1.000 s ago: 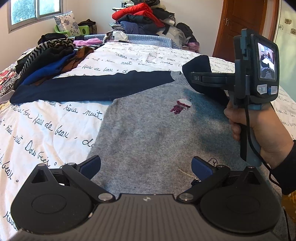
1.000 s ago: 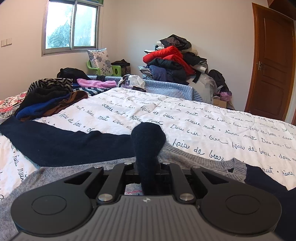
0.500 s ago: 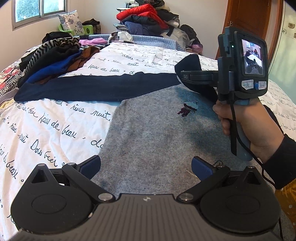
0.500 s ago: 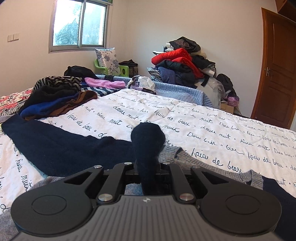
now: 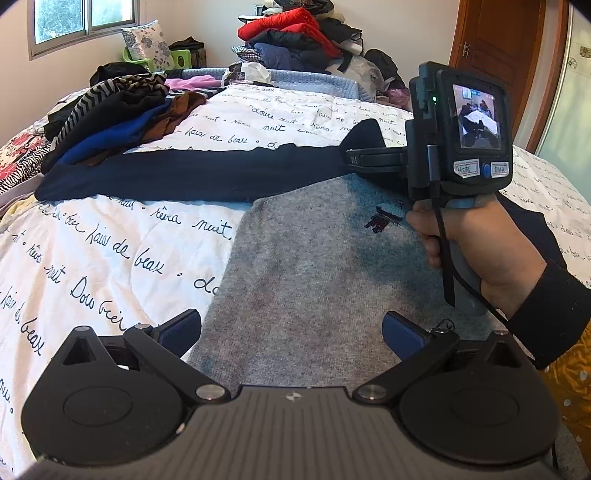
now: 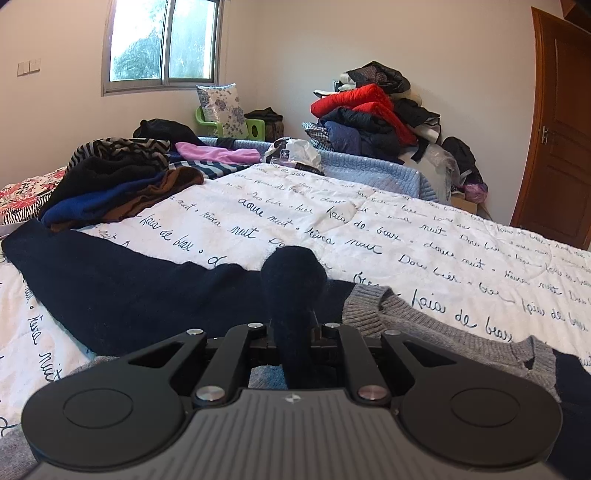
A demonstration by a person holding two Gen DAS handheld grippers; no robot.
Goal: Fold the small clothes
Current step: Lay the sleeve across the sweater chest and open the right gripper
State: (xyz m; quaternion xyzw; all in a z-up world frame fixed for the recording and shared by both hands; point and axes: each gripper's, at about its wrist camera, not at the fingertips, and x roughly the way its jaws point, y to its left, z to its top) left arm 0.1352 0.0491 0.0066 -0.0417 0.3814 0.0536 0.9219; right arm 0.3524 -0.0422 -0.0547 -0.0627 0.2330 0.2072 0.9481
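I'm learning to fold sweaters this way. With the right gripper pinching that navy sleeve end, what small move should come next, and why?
Probably carry the navy sleeve in the right gripper further across the grey body and lay it flat: the other sleeve lies spread out, and the left gripper is open.

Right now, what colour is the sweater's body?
Grey, with navy sleeves; the sweater shows best in the left wrist view.

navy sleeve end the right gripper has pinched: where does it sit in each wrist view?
Left wrist: navy sleeve end sits upper right of centre, sticking out of the right gripper, above the grey sweater body.
Right wrist: it stands at lower centre, clamped between the shut jaws.
Shared landmark: red jacket on the clothes pile by the far wall.
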